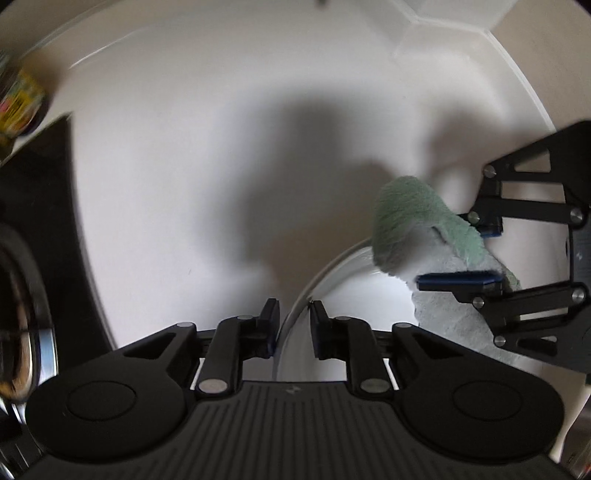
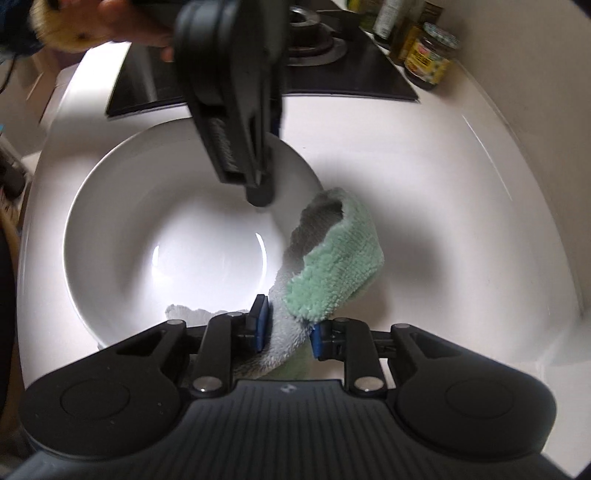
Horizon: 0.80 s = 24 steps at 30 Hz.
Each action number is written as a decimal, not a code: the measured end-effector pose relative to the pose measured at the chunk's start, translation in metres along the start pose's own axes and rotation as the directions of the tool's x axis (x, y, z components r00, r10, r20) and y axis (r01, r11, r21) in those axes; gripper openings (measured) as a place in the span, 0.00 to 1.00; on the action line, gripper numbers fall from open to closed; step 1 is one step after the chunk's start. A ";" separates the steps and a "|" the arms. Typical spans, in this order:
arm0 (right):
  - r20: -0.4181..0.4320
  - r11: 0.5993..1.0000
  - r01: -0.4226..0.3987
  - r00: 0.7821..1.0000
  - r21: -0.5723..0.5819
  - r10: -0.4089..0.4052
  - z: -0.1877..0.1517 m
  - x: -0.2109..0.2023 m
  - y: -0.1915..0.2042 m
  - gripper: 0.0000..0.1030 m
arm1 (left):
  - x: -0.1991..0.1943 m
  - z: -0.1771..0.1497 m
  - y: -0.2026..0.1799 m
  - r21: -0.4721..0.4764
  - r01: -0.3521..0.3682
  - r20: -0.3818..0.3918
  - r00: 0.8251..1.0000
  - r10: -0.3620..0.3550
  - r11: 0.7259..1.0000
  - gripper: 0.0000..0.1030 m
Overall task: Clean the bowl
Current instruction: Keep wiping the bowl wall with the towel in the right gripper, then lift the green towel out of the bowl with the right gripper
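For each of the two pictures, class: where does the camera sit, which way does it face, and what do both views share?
Left wrist: rides the left gripper, facing along the bowl rim across the white counter; the right gripper shows at right.
Right wrist: rides the right gripper, facing down into the bowl; a hand shows at the top.
Shared: bowl, green cloth, counter.
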State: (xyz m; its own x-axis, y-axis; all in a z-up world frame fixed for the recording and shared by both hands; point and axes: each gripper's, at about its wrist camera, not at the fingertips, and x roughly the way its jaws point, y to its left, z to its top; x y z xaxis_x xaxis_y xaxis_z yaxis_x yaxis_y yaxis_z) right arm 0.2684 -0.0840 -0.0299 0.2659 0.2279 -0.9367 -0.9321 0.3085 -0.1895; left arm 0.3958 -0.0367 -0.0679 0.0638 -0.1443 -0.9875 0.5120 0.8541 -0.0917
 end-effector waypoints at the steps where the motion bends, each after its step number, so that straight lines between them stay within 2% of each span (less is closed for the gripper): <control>1: -0.002 1.000 -0.013 1.000 0.007 0.013 0.000 0.000 -0.005 0.19 | -0.001 -0.001 -0.003 0.011 -0.013 0.008 1.000 0.013 1.000 0.21; 3: -0.006 0.997 -0.026 1.000 0.076 0.027 0.001 0.001 -0.012 0.19 | -0.003 -0.006 -0.004 -0.009 -0.025 0.050 0.998 0.026 1.000 0.23; 5: -0.007 0.981 -0.033 0.999 0.190 0.035 -0.001 0.000 -0.020 0.17 | -0.006 -0.017 0.002 -0.084 -0.008 0.113 0.993 0.018 0.996 0.29; 7: 0.004 0.933 -0.031 0.999 0.358 0.032 -0.008 -0.003 -0.028 0.14 | -0.008 -0.028 0.006 -0.134 0.002 0.174 0.984 0.021 0.991 0.31; 8: 0.016 0.860 -0.027 1.000 0.510 0.022 -0.017 -0.004 -0.032 0.13 | -0.009 -0.033 0.006 -0.154 0.003 0.198 0.980 0.028 0.988 0.32; 10: 0.025 0.758 -0.006 1.000 0.653 -0.014 -0.030 -0.008 -0.027 0.13 | -0.011 -0.040 0.007 -0.195 0.005 0.227 0.973 0.040 0.981 0.33; 12: 0.019 0.619 0.033 0.997 0.785 -0.077 -0.042 -0.013 -0.013 0.13 | -0.010 -0.044 0.013 -0.233 -0.003 0.251 0.966 0.063 0.973 0.36; 15: 0.002 0.404 0.054 0.991 0.913 -0.137 -0.054 -0.023 0.022 0.21 | -0.015 -0.054 0.000 -0.282 -0.027 0.279 0.954 0.109 0.959 0.39; 16: 0.019 0.336 0.029 0.990 0.942 -0.139 -0.058 -0.025 0.031 0.26 | -0.014 -0.057 0.001 -0.300 -0.035 0.289 0.949 0.126 0.953 0.41; 19: 0.068 0.133 -0.048 0.987 0.990 -0.148 -0.072 -0.030 0.056 0.28 | -0.007 -0.056 -0.006 -0.356 -0.067 0.301 0.936 0.182 0.932 0.44; 20: 0.093 0.036 -0.088 0.984 0.995 -0.155 -0.079 -0.030 0.063 0.28 | -0.007 -0.056 -0.008 -0.379 -0.079 0.298 0.933 0.202 0.922 0.43; 21: 0.099 0.009 -0.099 0.983 0.995 -0.158 -0.081 -0.028 0.064 0.28 | -0.008 -0.057 -0.010 -0.399 -0.097 0.285 0.932 0.224 0.912 0.43; 22: 0.097 0.035 -0.093 0.983 0.995 -0.155 -0.081 -0.027 0.063 0.28 | -0.007 -0.058 -0.012 -0.416 -0.120 0.265 0.932 0.246 0.902 0.41; 24: 0.082 0.222 -0.052 0.988 0.974 -0.128 -0.073 -0.026 0.053 0.28 | -0.006 -0.060 -0.013 -0.414 -0.149 0.233 0.936 0.263 0.898 0.36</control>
State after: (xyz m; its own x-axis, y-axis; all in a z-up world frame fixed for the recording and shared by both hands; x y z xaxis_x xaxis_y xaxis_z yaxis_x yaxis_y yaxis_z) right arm 0.1939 -0.1414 -0.0374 0.4027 0.2615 -0.8772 0.0186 0.9558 0.2934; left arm 0.3371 -0.0168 -0.0687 0.3940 -0.0267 -0.9187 0.0951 0.9954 0.0119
